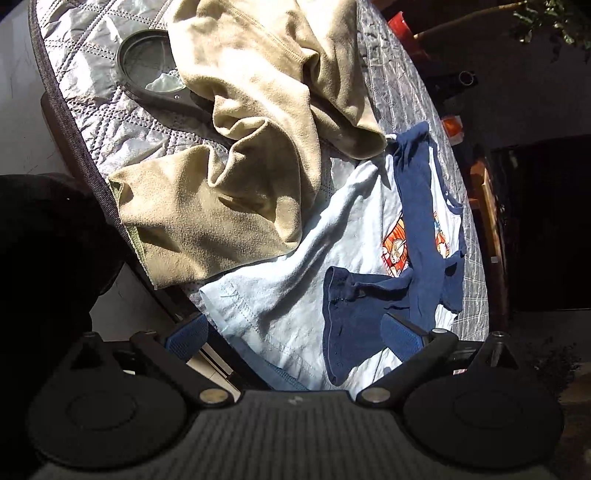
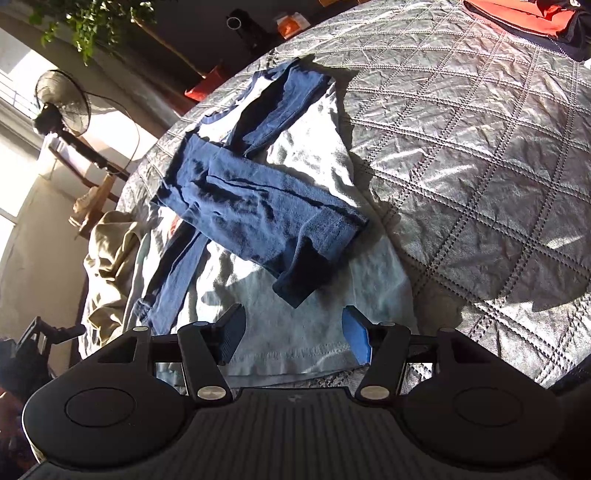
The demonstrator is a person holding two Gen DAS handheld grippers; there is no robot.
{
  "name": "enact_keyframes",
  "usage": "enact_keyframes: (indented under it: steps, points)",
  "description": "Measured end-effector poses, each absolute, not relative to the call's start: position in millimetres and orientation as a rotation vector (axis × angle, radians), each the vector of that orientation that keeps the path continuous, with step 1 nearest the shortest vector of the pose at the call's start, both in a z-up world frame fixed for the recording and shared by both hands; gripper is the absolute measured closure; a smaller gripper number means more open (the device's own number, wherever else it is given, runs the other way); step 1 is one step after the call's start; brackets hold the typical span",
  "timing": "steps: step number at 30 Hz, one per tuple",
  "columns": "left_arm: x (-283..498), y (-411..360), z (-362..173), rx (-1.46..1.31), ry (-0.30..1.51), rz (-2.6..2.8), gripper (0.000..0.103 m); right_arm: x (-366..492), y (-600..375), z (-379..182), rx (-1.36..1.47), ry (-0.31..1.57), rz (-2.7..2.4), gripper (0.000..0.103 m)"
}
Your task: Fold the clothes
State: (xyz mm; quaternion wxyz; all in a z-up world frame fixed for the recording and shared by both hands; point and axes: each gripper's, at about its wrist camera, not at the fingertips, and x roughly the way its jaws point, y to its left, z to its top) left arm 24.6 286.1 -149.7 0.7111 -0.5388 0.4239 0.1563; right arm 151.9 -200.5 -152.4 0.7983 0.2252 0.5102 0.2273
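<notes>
My left claw [image 1: 293, 330] stands wide open, its blue pads [image 1: 186, 338] far apart and gripping nothing; it hangs over the near hem of the shirt [image 1: 280, 295], and I cannot tell whether either pad brushes the cloth. My right claw [image 2: 293, 332] is also open, about mid-spread, with one dark pad and one blue pad [image 2: 356, 338] either side of the shirt's pale bottom edge, holding nothing; whether the tips touch the fabric is not clear from here. The shirt [image 2: 295, 325] lies flat on the quilt [image 2: 461, 166], a silver-grey diamond-stitched cover, close to the edge nearest me. Its body is pale blue-white with dark blue long sleeves. Both sleeves [image 2: 258, 210] are folded inward across the chest, one lying over the other, the upper cuff [image 2: 295, 284] pointing toward my right claw. From the left view I see an orange printed patch [image 1: 397, 247] on the chest, partly covered by a sleeve [image 1: 421, 221]. The cloth is wrinkled, and hard sunlight throws bright patches and deep shadows over it. A beige garment [image 1: 258, 129] lies crumpled just beside the shirt, overlapping its far shoulder edge and spilling toward the quilt's border. It partly covers a round black magnifier [image 1: 147, 62] on the quilt. Off at the far corner in the right view sits some orange cloth [image 2: 517, 18], well apart from the shirt.
</notes>
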Motion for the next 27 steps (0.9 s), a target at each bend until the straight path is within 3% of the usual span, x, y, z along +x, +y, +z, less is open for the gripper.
enact_keyframes:
  steps: [27]
  points:
    - [44,287,-164,-1.143,0.958,0.412,0.002,156,-196,-157,0.507,1.11,0.484,0.037]
